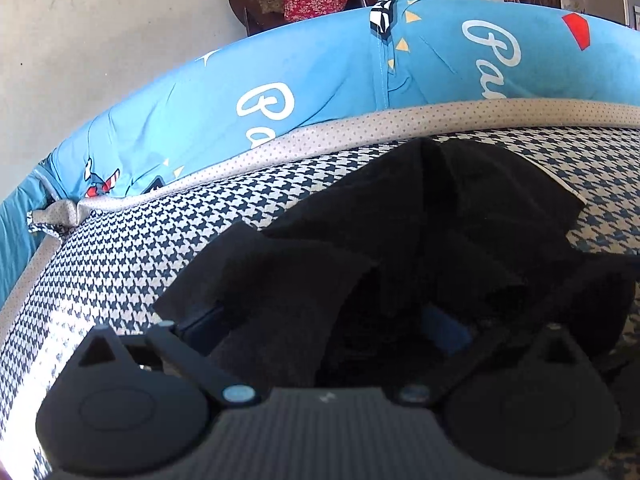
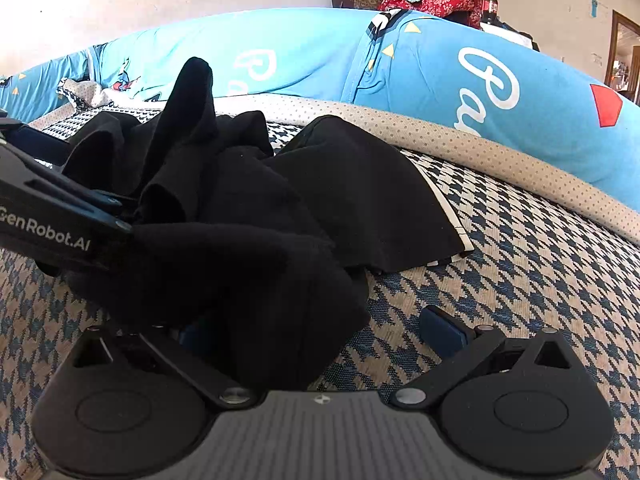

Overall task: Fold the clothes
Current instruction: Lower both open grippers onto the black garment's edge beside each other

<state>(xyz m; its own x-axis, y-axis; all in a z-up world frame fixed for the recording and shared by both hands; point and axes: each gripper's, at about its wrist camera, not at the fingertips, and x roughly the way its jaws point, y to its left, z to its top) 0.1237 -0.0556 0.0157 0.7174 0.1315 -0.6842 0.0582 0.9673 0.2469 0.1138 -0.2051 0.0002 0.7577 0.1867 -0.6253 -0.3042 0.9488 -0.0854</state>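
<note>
1. A crumpled black garment (image 2: 248, 200) lies on the houndstooth bedcover (image 2: 540, 264).
2. The right gripper (image 2: 320, 332) is spread, cloth draped over its left finger.
3. The left gripper (image 1: 332, 320) is buried in cloth; I cannot tell its state.

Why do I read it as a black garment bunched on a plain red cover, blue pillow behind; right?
Not quite. The cover is not plain red: it is a blue-and-beige houndstooth weave, seen clearly in the right wrist view. The rest holds: the black garment lies bunched on it, with the blue pillow behind.
</note>
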